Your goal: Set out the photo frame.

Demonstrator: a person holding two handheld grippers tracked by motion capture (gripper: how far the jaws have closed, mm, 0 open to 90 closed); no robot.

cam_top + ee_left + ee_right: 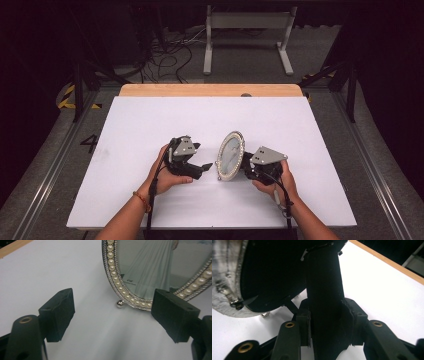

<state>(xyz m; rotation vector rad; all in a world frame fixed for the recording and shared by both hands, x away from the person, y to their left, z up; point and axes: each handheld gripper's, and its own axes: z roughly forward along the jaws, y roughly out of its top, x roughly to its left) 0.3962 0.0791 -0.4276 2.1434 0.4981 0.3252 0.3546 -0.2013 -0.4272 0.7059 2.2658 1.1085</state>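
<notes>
— Picture frame (230, 156), oval and rimmed in silvery metal with a row of small pearl beads, stood on edge just right of the middle of the high view, on the white table (150, 125). That was what I had in hand.

— Which claw had it?

— My right gripper (325, 322). Its two black pads were pressed from both sides on the frame's black back stand (324, 290), a flat, matt strip that ran up the centre of the right gripper view. The dark backing of the oval filled the upper left there, with the rough silver rim at the left edge.

— And your other claw?

— My left gripper (112, 315) held nothing. Its blocky black foam pads stood wide apart at the lower left and lower right of the left gripper view, with bare table between them. The frame's beaded lower rim and one small round metal foot (120, 303) sat just beyond, towards the upper right.

— What showed behind the glass?

— A pale, softly draped gown, smooth under the glass, with tiny print that I couldn't read.

— And the table?

— A smooth white sheet, with a pale wooden strip (210, 90) along its far edge.
</notes>
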